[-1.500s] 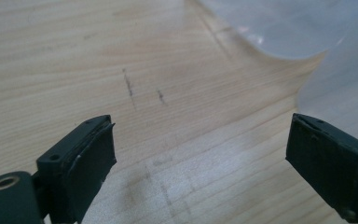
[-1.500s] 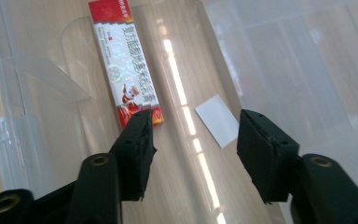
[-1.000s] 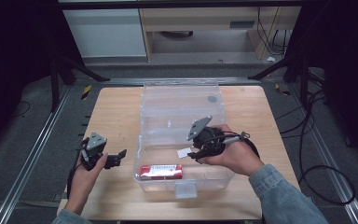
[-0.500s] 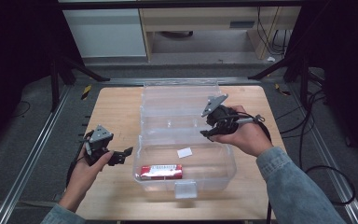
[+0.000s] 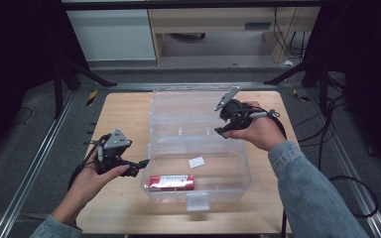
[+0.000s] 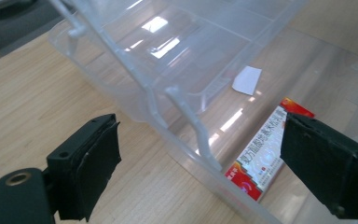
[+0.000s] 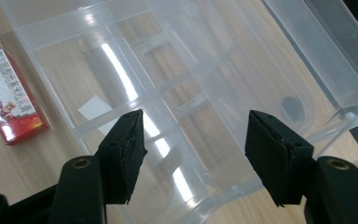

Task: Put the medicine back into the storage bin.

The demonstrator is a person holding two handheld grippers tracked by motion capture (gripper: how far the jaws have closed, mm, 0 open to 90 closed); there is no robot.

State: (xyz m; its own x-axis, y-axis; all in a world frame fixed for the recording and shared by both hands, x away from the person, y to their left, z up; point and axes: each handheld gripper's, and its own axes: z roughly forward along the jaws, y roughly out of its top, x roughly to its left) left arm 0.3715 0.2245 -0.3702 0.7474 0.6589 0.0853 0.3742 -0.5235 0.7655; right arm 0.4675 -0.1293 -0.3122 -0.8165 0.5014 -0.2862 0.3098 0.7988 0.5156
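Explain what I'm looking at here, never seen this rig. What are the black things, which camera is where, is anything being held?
No robot arm: a person holds a two-jaw gripper in each hand. The high view is a fixed camera looking down on the wooden table. There the left gripper sits beside the clear plastic box, and the right gripper hovers over the box's far half.

The other two views come from cameras riding on the grippers; the black blocks rising from the bottom are each gripper's own jaws. Both pairs stand wide apart with nothing between them, so nothing is held.

Inside the box lie a red carton and a small white slip. The left gripper view looks at the carton through the box wall.
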